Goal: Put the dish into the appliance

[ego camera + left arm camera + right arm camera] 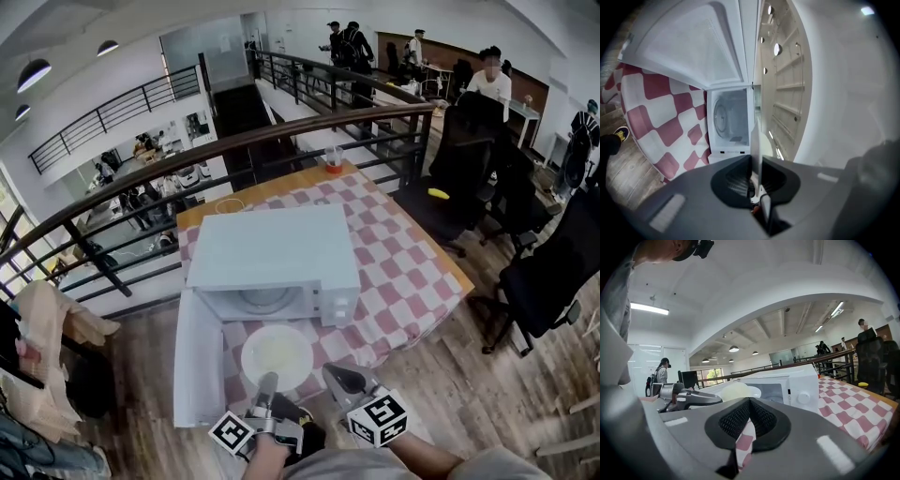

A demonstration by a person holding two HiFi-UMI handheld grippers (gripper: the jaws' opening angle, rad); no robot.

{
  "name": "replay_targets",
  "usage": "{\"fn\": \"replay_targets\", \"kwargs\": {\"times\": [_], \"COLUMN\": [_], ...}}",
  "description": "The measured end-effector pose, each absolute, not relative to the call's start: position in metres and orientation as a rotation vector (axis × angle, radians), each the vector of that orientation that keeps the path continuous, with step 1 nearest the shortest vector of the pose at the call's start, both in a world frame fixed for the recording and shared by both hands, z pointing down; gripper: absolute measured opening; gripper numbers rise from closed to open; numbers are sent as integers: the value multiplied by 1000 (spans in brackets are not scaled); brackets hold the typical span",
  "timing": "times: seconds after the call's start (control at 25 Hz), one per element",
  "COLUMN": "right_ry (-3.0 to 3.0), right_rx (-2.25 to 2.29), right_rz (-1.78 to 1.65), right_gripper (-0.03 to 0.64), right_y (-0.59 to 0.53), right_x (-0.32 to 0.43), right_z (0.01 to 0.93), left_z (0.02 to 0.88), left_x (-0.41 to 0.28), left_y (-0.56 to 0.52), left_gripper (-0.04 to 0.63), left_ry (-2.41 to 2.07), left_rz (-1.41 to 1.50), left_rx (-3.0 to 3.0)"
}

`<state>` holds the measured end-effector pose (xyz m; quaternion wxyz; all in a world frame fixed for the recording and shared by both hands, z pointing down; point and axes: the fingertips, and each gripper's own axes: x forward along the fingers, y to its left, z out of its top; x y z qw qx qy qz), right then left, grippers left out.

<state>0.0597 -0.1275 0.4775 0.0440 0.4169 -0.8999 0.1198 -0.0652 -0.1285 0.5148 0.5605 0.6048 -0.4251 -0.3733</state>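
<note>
One white dish (277, 354) in grip of left tool (266, 380), before open microwave (272, 253); right tool (336, 373) closed.

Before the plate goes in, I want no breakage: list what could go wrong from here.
1. The left gripper pinches the plate only at its near rim; it may tilt or slip out.
2. The open door stands close on the plate's left; the plate may clip it or the frame of the microwave.

Open-plan office on a mezzanine, shown by black swivel chairs (459, 164), railing (234, 142), desks and people seen on lower floor (141, 192).
</note>
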Motion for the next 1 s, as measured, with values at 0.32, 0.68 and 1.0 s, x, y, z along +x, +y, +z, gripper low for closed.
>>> {"fn": "replay_targets", "kwargs": {"times": [0.32,0.68,1.0], "right_ry": [-2727,-2703,-2678], "right_rx": [1281,1287,1308], "right_rz": [398,402,387], "right_gripper": [0,0,0], "right_y": [-172,-216,-250], "right_x": [43,15,-9], "right_z": [482,482,486], "left_z": [520,532,552], "left_x": [-84,-104,-121], "left_y": [-175,-218,-257], "left_gripper": [28,29,29], "left_ry": [-1009,-994,-990], "left_rz": [-867,-844,-806], "left_rx": [1394,1371,1403]}}
